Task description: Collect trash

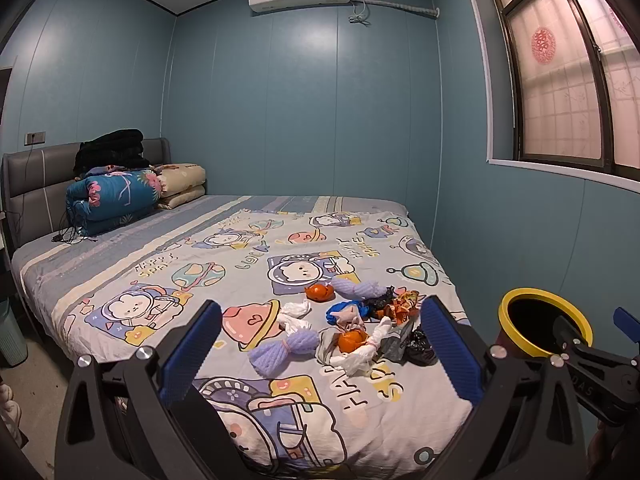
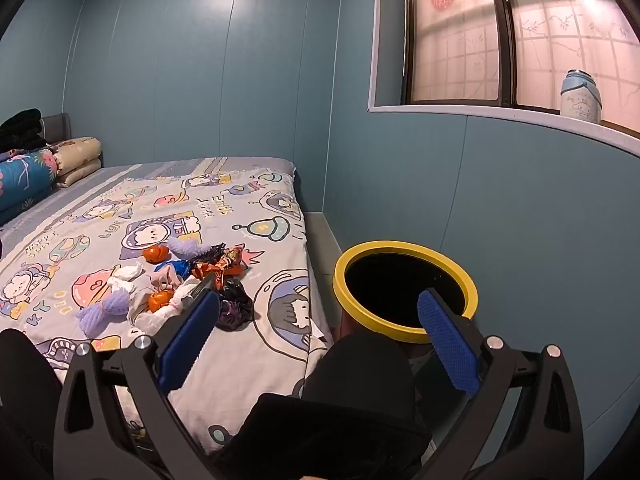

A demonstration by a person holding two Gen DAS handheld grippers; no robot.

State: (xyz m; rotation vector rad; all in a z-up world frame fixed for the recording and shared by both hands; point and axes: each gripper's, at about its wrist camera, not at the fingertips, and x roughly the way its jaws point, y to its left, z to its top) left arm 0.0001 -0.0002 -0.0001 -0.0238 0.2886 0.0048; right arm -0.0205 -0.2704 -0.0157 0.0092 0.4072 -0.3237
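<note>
A heap of trash lies on the cartoon-print bedsheet [image 1: 160, 280]: orange peels [image 1: 352, 340] [image 2: 156, 254], purple foam nets [image 1: 280, 350] [image 2: 104, 308], white tissues [image 1: 294, 310], a blue bag [image 1: 344, 308], black bags [image 1: 420, 346] [image 2: 236, 306] and an orange wrapper [image 1: 404, 304] [image 2: 224, 266]. My left gripper [image 1: 322, 306] hangs open above the near edge of the heap, holding nothing. My right gripper [image 2: 319, 299] is open and empty too, between the heap on its left and the yellow-rimmed bin [image 2: 400, 246] [image 1: 536, 294] on its right.
The bin stands on the floor between the bed's corner and the blue wall. A person's dark-clad knee [image 2: 360, 360] is just before it. Folded quilts [image 1: 116, 196] are stacked at the headboard. A jar [image 2: 580, 96] sits on the window sill. A pale bin [image 1: 12, 332] stands far left.
</note>
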